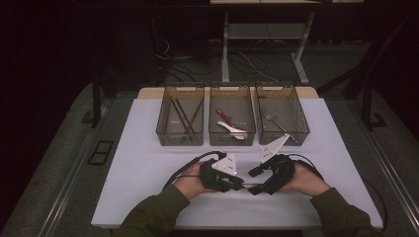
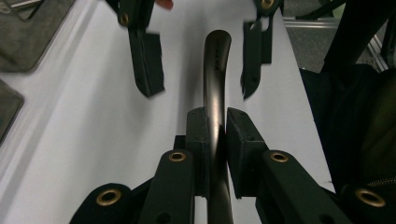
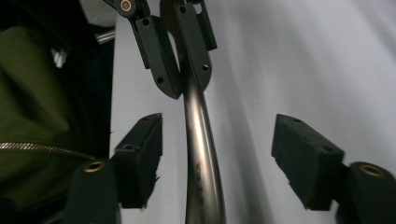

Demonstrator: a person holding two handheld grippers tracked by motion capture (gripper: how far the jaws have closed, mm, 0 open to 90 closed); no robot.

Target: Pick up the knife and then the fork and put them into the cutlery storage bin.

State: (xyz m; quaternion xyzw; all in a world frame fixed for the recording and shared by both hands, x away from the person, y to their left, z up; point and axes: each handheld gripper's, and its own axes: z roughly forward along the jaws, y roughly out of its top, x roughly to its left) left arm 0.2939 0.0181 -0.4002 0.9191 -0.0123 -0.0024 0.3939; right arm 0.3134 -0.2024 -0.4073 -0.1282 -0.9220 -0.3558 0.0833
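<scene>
A slim metal utensil point(image 2: 216, 60) is clamped by its shaft in my left gripper point(image 2: 216, 135), which is shut on it; its curved handle end points away from me. My right gripper point(image 3: 219, 156) faces the left one, and its jaws stand open on either side of that handle point(image 3: 201, 158), with the pads clear of the metal. In the high view both grippers meet tip to tip near the table's front edge, left gripper point(image 1: 238, 183) and right gripper point(image 1: 254, 187). The utensil's head is hidden behind the left jaws.
Three dark see-through bins stand in a row at the back of the white table point(image 1: 148, 163): the left bin point(image 1: 164, 129) holds chopsticks, the middle bin point(image 1: 213, 129) spoons, the right bin point(image 1: 302, 129) a fork. A person's green sleeves enter from the bottom.
</scene>
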